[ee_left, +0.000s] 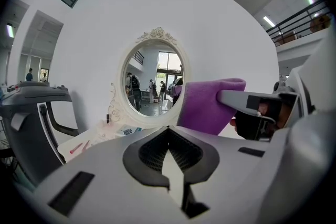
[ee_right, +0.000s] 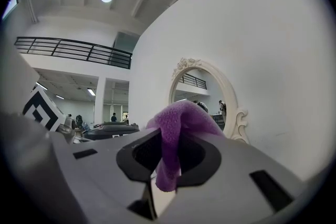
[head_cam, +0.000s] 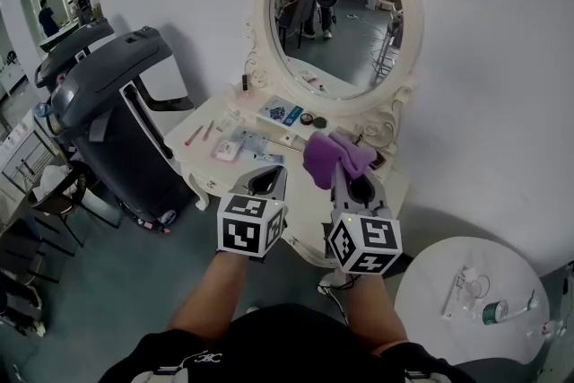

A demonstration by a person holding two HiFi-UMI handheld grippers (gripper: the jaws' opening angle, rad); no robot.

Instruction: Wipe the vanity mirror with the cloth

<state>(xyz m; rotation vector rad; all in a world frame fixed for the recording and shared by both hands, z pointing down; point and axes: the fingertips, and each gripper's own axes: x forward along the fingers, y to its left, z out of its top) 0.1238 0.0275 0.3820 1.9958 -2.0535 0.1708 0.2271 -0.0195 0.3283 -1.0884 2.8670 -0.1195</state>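
So the purple cloth (head_cam: pixel 334 155) is pinched in the right tongs (head_cam: pixel 343 168), bunched up and flopping over the tips. It's held up in the air over the front right part of the worktop (head_cam: pixel 305 204), short of the vanity mirror (head_cam: pixel 345 18) and not touching the glass. The left tongs (head_cam: pixel 265 179) are pressed together with nothing in them, parked just beside the right ones above the worktop's front edge.

Stuff I'd worry about from here:
- The cloth is a wad, not a flat pad. My guess is that if it gets pushed on the glass like that, the hard tips could meet the mirror before the fabric does.
- The grip looks like it's on one fold running down between the tips. Rubbing sideways might drag it out.
- There's clutter (head_cam: pixel 281 112) along the back edge of the worktop right under the mirror (a blue and white packet, little round pots). A low sweep could knock those around.
- The carved frame (head_cam: pixel 405 99) sticks out, so the cloth could snag near the rim.

What I can't make out:
- The top crest of the frame is cut off in the head view.
- In the right gripper view the cloth and the tongs cover the lower part of the mirror.
- No idea whether the glass is smudged. It just reflects the room.
- Most of the small bits on the worktop are too tiny to name.
- Can't tell how much cloth sits inside the pinch.
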